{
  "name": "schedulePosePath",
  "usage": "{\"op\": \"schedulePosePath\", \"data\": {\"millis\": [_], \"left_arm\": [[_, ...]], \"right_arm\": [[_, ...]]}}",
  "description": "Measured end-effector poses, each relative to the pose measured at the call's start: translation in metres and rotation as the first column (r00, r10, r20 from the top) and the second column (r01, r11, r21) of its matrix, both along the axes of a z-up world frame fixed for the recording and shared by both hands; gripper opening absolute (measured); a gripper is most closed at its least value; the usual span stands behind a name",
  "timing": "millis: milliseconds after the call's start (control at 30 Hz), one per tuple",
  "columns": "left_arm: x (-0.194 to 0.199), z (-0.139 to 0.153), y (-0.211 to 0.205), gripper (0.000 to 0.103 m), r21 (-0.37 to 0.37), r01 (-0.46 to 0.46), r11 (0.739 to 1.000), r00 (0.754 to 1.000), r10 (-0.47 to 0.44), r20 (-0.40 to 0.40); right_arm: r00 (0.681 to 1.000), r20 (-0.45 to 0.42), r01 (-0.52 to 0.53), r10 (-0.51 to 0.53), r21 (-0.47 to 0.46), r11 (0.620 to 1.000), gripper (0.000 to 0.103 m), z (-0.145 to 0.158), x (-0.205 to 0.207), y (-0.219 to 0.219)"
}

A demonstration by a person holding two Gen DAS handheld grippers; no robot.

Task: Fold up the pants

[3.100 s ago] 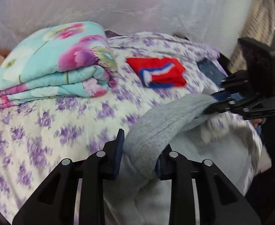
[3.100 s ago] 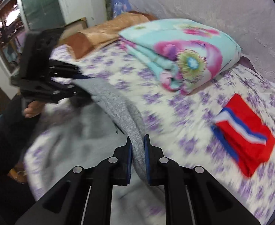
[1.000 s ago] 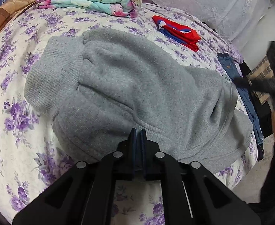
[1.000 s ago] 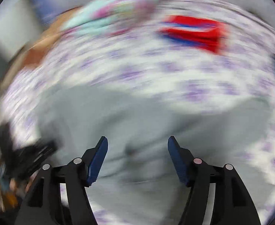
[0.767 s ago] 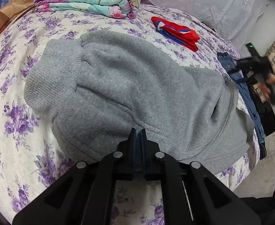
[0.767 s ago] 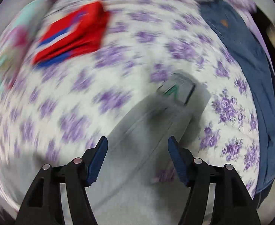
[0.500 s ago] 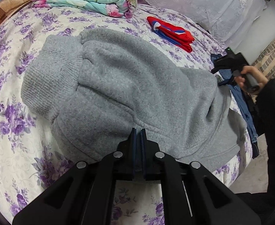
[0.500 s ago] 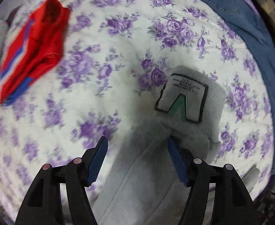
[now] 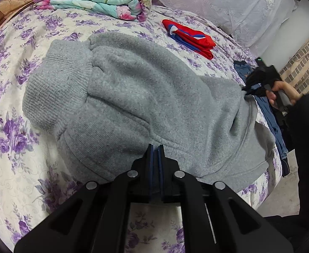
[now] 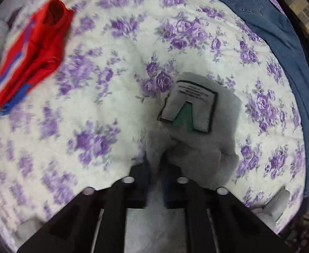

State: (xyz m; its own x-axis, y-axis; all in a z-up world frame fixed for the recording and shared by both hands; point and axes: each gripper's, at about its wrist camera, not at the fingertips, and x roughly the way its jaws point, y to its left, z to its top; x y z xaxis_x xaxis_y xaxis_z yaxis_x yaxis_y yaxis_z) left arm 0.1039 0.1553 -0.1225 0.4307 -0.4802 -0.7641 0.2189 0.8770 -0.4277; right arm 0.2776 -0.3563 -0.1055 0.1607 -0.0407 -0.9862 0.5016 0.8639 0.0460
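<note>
Grey fleece pants (image 9: 146,97) lie spread on a bed with a purple-flowered sheet (image 9: 11,130), ribbed waistband at the left. My left gripper (image 9: 155,147) is shut, its tips at the near edge of the pants, pinching no visible cloth. In the right wrist view my right gripper (image 10: 156,164) is shut on the grey pants fabric (image 10: 196,154), just below a sewn patch with a green triangle (image 10: 188,111). The right gripper also shows in the left wrist view (image 9: 258,80) at the pants' far right end.
A folded turquoise floral quilt (image 9: 95,0) lies at the back. A folded red, white and blue garment (image 9: 190,38) (image 10: 30,54) lies beyond the pants. Blue jeans (image 10: 281,33) lie along the bed's right edge. A brick wall (image 9: 302,67) stands at right.
My right gripper was open half a second ago and has now closed on the grey fabric by the patch. My left gripper stays shut at the near edge.
</note>
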Motion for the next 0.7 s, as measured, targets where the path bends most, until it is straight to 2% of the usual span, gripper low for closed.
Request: {"op": "schedulePosePath", "data": {"millis": [100, 200, 300, 500, 567, 700], "left_arm": [[0.0, 0.0, 0.0, 0.005, 0.002, 0.001, 1.0, 1.0, -0.001, 0.001], [0.001, 0.001, -0.001, 0.005, 0.011, 0.006, 1.0, 1.0, -0.006, 0.005], [0.003, 0.002, -0.001, 0.005, 0.011, 0.015, 1.0, 1.0, -0.015, -0.001], [0.008, 0.006, -0.005, 0.005, 0.055, 0.047, 0.997, 0.999, -0.045, -0.023], [0.01, 0.009, -0.009, 0.006, 0.086, 0.059, 0.995, 0.998, -0.057, -0.031], [0.012, 0.013, -0.018, 0.005, 0.151, 0.079, 0.985, 0.996, -0.074, -0.041]], "right_arm": [[0.991, 0.13, -0.038, 0.035, 0.019, 0.999, 0.008, 0.034, -0.042, -0.007], [0.967, 0.252, -0.056, 0.044, 0.042, 0.998, 0.007, 0.071, -0.095, -0.023], [0.944, 0.328, -0.047, 0.02, 0.073, 0.996, 0.007, 0.086, -0.146, -0.046], [0.91, 0.406, 0.001, -0.081, 0.192, 0.981, 0.008, 0.057, -0.248, -0.077], [0.904, 0.414, 0.009, -0.105, 0.227, 0.974, 0.008, 0.038, -0.269, -0.084], [0.896, 0.422, 0.022, -0.138, 0.268, 0.963, 0.008, 0.007, -0.281, -0.09]]}}
